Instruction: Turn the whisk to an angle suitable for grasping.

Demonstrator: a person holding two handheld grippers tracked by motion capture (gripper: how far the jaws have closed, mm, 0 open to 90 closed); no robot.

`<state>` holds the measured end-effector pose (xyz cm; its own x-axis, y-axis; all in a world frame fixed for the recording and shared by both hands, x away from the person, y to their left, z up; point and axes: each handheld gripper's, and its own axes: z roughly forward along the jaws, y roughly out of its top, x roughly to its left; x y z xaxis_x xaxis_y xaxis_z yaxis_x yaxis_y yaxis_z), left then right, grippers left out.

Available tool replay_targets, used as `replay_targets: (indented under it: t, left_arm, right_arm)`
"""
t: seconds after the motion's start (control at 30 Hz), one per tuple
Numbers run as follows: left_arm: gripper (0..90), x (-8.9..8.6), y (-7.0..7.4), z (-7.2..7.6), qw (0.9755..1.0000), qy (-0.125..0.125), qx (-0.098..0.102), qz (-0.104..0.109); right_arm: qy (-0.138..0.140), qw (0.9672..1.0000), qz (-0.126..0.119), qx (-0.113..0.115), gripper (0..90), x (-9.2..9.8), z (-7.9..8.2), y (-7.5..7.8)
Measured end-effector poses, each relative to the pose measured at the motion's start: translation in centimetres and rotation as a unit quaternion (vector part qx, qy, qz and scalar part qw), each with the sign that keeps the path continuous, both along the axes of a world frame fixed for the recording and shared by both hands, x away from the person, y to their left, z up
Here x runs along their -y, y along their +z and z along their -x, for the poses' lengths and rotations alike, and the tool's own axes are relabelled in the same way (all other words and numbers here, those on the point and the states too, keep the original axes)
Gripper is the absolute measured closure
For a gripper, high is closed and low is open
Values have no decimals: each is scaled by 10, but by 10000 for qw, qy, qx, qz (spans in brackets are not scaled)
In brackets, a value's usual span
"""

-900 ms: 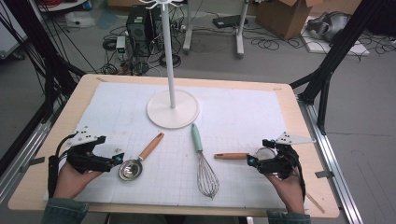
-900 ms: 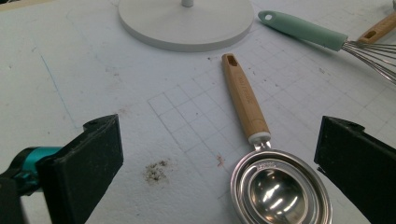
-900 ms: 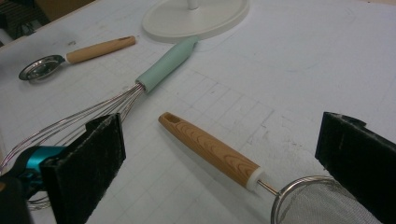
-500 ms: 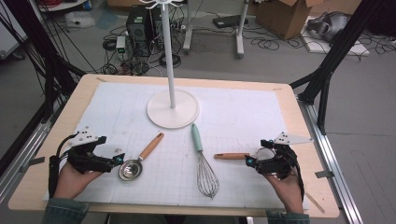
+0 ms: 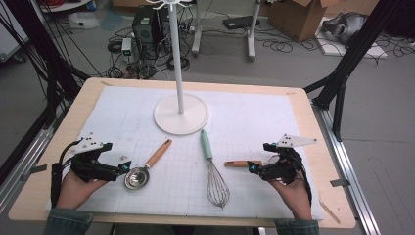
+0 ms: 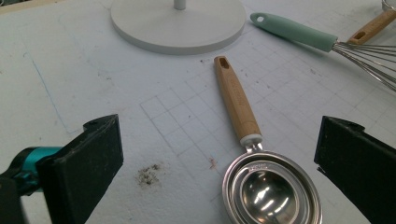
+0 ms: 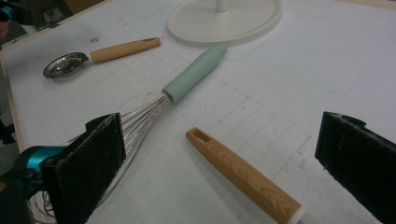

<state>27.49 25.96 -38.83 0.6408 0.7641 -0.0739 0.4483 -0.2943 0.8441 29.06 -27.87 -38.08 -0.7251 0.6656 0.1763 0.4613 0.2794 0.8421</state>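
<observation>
A steel measuring spoon [image 5: 135, 177] with a wooden handle [image 6: 236, 100] lies on the white gridded mat at the left. My left gripper [image 5: 121, 168] sits just left of its bowl [image 6: 272, 190]. The jaws stand wide open, and the bowl lies between them, untouched. A whisk [image 5: 211, 166] with a mint-green handle [image 7: 196, 72] lies mid-table. A second wooden handle [image 5: 242, 164] points left from my right gripper [image 5: 253, 169]. In the right gripper view this handle [image 7: 243, 175] lies between the open jaws, clear of both pads.
A white stand with a round base [image 5: 181, 113] and a tall pole [image 5: 176, 54] rises at the back middle of the mat [image 5: 254, 112]. The wooden table edge [image 5: 323, 147] frames the mat. Black frame posts and cables surround the table.
</observation>
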Motion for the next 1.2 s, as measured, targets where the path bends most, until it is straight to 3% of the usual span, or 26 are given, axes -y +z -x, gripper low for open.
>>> replay_targets:
  t: [0.4, 0.7, 1.0, 1.17, 1.2]
  left_arm:
    - [17, -2, 3, 2, 10000, 0, 55, 34]
    - [17, 0, 2, 1, 10000, -34, 30, 51]
    - [17, 1, 0, 1, 10000, -61, 1, 39]
    - [17, 2, 1, 1, 10000, -66, 9, 46]
    - [17, 2, 1, 1, 10000, -66, 9, 46]
  right_arm:
    - [153, 9997, 159, -97, 15, -25, -13, 10]
    - [388, 9985, 284, -255, 15, -46, -24, 10]
    - [432, 9973, 391, -457, 16, -59, -37, 4]
    - [540, 9960, 408, -578, 193, -67, -42, 2]
    - [549, 9958, 424, -595, 166, -68, -44, 1]
